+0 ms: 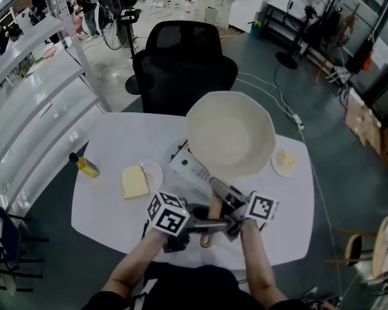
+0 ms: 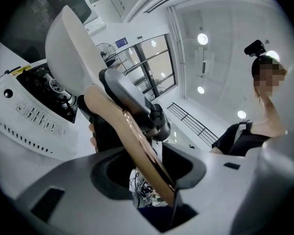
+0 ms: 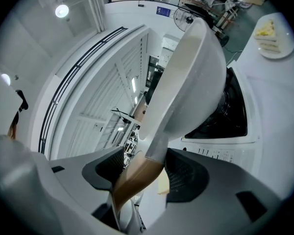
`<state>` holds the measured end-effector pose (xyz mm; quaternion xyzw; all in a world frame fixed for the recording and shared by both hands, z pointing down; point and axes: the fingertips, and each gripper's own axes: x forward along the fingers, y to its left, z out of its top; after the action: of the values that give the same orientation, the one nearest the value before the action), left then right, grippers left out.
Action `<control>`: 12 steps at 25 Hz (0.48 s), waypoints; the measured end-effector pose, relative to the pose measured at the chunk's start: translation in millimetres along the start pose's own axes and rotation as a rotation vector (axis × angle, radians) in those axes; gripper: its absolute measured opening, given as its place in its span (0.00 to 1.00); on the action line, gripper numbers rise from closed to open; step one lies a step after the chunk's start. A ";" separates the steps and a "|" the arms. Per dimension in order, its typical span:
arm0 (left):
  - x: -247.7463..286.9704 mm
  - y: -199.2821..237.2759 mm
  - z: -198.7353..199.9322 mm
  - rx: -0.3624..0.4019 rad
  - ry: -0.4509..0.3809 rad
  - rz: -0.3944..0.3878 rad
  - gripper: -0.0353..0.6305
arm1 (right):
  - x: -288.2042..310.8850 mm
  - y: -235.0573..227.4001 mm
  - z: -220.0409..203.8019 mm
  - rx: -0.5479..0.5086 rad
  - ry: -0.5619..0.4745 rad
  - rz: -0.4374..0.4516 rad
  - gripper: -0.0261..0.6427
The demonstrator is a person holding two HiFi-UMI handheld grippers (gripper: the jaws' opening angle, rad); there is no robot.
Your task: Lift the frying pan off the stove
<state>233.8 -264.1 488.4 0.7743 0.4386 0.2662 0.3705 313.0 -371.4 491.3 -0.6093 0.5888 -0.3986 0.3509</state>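
The pan [image 1: 231, 134] hung in the air over the stove [image 1: 189, 166], clear of the burner, with its wooden handle [image 1: 207, 237] pointing back toward the person. Both grippers were clamped on that handle from opposite sides. The left gripper [image 1: 200, 225] had its jaws at a middling width, with the handle running slantwise between them and bearing on them. The right gripper [image 1: 229, 221] held the handle nearer the pan, its jaws wide and closed against both sides of the wood. On the white table [image 1: 116, 219] a plate [image 1: 154, 170] with bread [image 1: 134, 181] lay left of the stove, and a second plate [image 1: 284, 163] lay to the right. A yellow bottle [image 1: 85, 165] lay near the left edge.
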 end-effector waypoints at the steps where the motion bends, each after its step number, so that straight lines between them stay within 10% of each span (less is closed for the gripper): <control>1: -1.0 -3.9 -4.1 -0.003 -0.001 0.000 0.32 | -2.0 2.6 -4.9 0.004 0.004 -0.004 0.42; 12: -15.2 -25.9 -27.0 0.028 -0.024 0.018 0.32 | -2.3 26.1 -35.7 0.000 0.017 0.007 0.42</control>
<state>194.2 -259.4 481.9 0.7865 0.4309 0.2540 0.3622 269.5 -369.3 483.3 -0.6038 0.5938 -0.4028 0.3473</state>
